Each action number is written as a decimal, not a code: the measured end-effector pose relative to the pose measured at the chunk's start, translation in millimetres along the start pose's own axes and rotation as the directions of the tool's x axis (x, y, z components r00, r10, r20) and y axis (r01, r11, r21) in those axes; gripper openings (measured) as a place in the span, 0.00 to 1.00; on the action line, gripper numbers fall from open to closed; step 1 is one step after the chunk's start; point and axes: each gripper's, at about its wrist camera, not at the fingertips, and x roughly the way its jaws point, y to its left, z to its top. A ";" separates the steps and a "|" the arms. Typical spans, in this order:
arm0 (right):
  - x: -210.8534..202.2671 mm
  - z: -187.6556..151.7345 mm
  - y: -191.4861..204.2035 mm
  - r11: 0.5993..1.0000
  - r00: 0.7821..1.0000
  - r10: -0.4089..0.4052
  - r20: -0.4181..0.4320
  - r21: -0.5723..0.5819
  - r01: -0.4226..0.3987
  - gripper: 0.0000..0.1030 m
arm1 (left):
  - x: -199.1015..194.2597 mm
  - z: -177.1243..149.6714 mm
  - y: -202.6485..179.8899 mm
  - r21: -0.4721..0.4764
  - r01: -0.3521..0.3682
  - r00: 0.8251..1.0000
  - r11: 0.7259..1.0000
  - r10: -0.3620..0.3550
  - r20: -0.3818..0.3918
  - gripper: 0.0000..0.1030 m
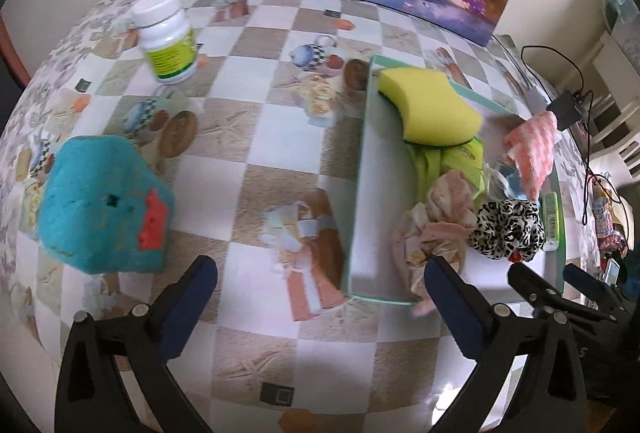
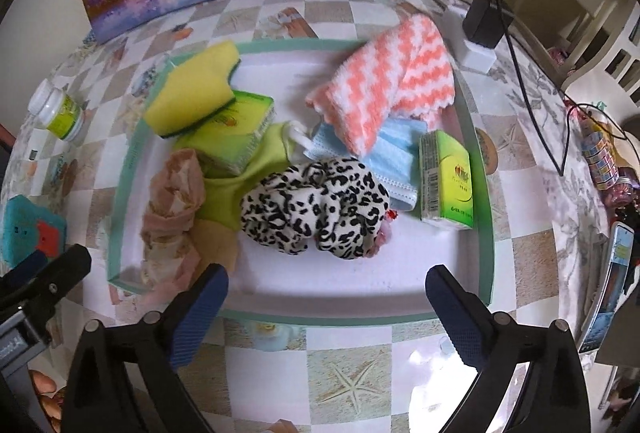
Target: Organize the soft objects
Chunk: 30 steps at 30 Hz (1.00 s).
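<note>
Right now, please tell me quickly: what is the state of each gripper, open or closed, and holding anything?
Left gripper: jaws open, holding nothing.
Right gripper: jaws open, holding nothing.

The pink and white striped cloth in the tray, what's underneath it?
A blue face mask lies under the pink and white striped cloth, its pleated lower part sticking out toward the leopard-print fabric. How far the mask extends beneath the cloth, and anything else under it, is hidden.

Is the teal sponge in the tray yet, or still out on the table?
Out. The teal sponge lies on the checkered tablecloth, left of the tray, untouched.
</note>
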 end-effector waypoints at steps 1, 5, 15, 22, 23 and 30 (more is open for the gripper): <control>-3.9 -0.7 1.2 1.000 1.000 0.004 0.011 -0.002 -0.004 0.98 | -2.5 -0.8 1.4 0.000 -0.006 1.000 1.000 0.006 0.006 1.00; -18.7 -3.6 6.6 1.000 0.999 -0.001 0.049 -0.009 0.002 0.98 | -14.5 -4.2 5.6 0.009 -0.032 0.999 0.999 0.032 0.037 1.00; -49.6 -13.1 11.6 1.000 0.989 0.018 0.146 0.012 -0.020 0.98 | -36.1 -10.5 10.3 0.050 -0.120 0.990 0.992 0.115 0.086 1.00; -62.7 -20.6 17.8 0.999 0.983 0.033 0.183 0.000 -0.034 0.98 | -50.1 -15.7 13.7 0.058 -0.150 0.982 0.987 0.142 0.127 1.00; -63.9 -22.1 18.7 0.999 0.982 0.038 0.187 -0.002 -0.039 0.98 | -51.6 -16.6 14.5 0.057 -0.150 0.981 0.987 0.141 0.132 1.00; -65.4 -26.9 28.6 0.999 0.981 0.038 0.190 -0.026 -0.034 0.98 | -53.7 -16.8 18.5 0.047 -0.135 0.982 0.990 0.127 0.141 1.00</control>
